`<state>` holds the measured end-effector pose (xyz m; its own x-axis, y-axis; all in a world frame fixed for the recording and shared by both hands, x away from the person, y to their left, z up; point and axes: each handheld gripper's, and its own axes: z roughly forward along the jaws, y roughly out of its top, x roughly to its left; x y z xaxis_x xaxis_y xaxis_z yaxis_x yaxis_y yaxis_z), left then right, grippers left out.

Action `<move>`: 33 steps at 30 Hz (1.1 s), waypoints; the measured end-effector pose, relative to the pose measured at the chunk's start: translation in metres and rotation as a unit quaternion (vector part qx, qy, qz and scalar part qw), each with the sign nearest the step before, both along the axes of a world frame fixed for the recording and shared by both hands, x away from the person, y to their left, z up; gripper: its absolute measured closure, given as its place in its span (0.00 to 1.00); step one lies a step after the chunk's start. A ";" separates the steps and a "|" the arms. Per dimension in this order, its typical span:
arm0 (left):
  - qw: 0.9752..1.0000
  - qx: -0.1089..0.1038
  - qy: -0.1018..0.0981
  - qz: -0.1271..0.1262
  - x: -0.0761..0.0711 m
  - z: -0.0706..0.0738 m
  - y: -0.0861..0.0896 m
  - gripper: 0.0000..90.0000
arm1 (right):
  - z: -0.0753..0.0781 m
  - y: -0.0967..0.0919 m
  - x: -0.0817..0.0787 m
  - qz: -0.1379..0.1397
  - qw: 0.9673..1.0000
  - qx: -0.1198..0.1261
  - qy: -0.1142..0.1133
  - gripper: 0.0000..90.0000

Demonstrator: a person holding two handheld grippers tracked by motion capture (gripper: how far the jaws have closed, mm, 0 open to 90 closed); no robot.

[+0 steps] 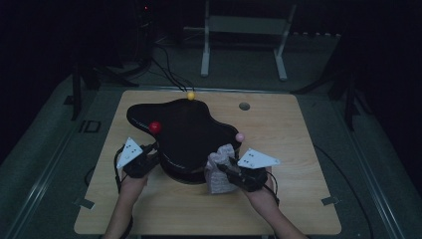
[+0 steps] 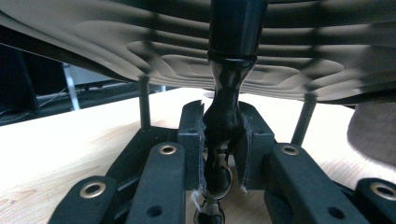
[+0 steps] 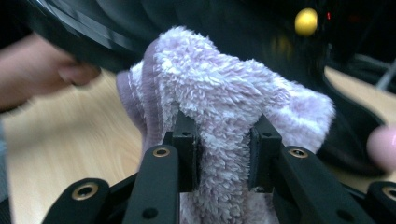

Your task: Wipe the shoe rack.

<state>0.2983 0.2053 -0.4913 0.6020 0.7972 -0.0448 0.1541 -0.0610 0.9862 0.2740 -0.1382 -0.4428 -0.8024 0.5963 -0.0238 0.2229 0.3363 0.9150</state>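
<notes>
A black, blob-shaped board (image 1: 184, 132) stands raised on thin legs in the middle of the wooden table (image 1: 288, 199). It carries a yellow ball (image 1: 191, 95), a red ball (image 1: 155, 127) and a pink ball (image 1: 240, 136) at its edges. My left gripper (image 1: 152, 158) sits at the board's near left edge. In the left gripper view my left gripper (image 2: 223, 135) is shut on a glossy black turned post (image 2: 226, 112) under the board's ribbed underside (image 2: 187, 51). My right gripper (image 1: 224, 169) is shut on a fluffy pale lilac cloth (image 1: 218, 172) at the board's near right edge. The cloth (image 3: 224, 102) bulges over the right gripper (image 3: 223, 149).
A small round grommet (image 1: 244, 106) is set in the table's far right. A white metal frame (image 1: 244, 30) stands on the floor behind. Cables run from the table's far edge. A hand (image 3: 37, 74) shows beside the board's rim in the right gripper view.
</notes>
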 end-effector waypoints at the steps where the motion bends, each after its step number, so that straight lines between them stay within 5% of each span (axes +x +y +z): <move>1: 1.000 0.002 0.000 0.000 0.000 0.000 0.000 0.83 | 0.004 0.001 -0.003 0.004 1.000 0.006 -0.007 0.78; 4: 1.000 -0.002 0.001 0.004 -0.001 0.000 -0.001 0.83 | 0.003 0.008 -0.006 0.008 1.000 0.001 -0.016 0.78; 8: 1.000 0.001 0.001 0.004 -0.001 0.000 -0.001 0.83 | -0.015 0.011 -0.007 -0.003 1.000 -0.023 0.003 0.78; 15: 1.000 0.000 0.000 0.001 -0.001 0.000 -0.001 0.83 | 0.016 0.014 -0.024 0.022 0.999 0.010 -0.032 0.77; 22: 1.000 -0.003 0.002 0.003 -0.002 0.000 -0.001 0.83 | 0.001 0.019 -0.024 0.012 0.999 -0.019 -0.024 0.77; 30: 1.000 -0.002 0.000 0.003 -0.002 -0.001 -0.002 0.83 | 0.037 0.024 -0.048 0.064 0.995 0.040 -0.059 0.77; 33: 1.000 0.004 0.001 0.003 -0.003 0.000 -0.003 0.83 | 0.033 0.032 -0.050 0.059 0.995 0.014 -0.081 0.77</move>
